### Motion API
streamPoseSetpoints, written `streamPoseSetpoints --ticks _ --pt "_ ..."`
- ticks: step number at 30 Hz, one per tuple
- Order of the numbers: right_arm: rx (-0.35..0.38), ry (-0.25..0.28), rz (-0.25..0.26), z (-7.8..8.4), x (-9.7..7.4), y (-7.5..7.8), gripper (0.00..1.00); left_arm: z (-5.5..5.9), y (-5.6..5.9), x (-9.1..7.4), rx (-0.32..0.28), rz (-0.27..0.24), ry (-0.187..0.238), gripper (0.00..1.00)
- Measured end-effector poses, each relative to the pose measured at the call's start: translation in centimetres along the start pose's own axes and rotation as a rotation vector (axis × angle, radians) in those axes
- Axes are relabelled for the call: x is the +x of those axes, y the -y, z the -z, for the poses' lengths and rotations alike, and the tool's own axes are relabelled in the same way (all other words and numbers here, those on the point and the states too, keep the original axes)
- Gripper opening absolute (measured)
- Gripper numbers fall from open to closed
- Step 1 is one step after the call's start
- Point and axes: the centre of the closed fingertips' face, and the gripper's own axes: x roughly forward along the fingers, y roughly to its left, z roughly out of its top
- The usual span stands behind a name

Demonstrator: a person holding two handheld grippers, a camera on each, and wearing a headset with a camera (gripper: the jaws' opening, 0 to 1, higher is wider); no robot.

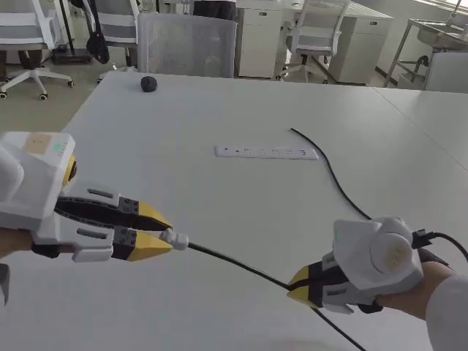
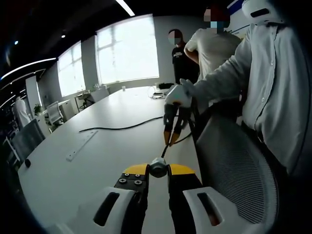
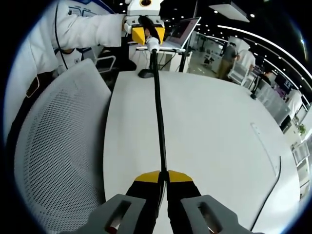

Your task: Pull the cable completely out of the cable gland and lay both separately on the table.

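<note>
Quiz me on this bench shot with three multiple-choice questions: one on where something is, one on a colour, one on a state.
1. Where is the cable gland?
A) in a drawer
B) between the jaws of the left tool
C) inside a box

2. What colour is the cable that runs out of it?
A) white
B) red
C) black

3. What state is the right tool in?
A) shut on the cable
B) wide open
C) shut on a screwdriver

Answers:
1 B: the left gripper view shows the gland pinched at the front of that tool.
2 C: a black line runs from one tool to the other above the white table top.
3 A: the right gripper view shows its jaws closed around the cable.
</note>
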Motion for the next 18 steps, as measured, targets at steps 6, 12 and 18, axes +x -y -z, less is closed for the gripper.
streamPoseSetpoints --ticks 6,12,18 --pt "-0.009 0.004 0.004 -0.14 -0.18 0.12 0.00 -0.07 -0.19 -0.20 0.002 -0.010 0.002 0.15" --pt "-0.025 0.013 0.005 -0.17 -0.34 0.03 0.00 -0.04 -0.35 -0.46 0.000 -0.019 0.003 0.15" --pt "-0.038 0.034 0.008 -0.36 -0.72 0.03 0.00 -0.08 -0.53 -0.61 0.002 -0.026 0.001 0.15"
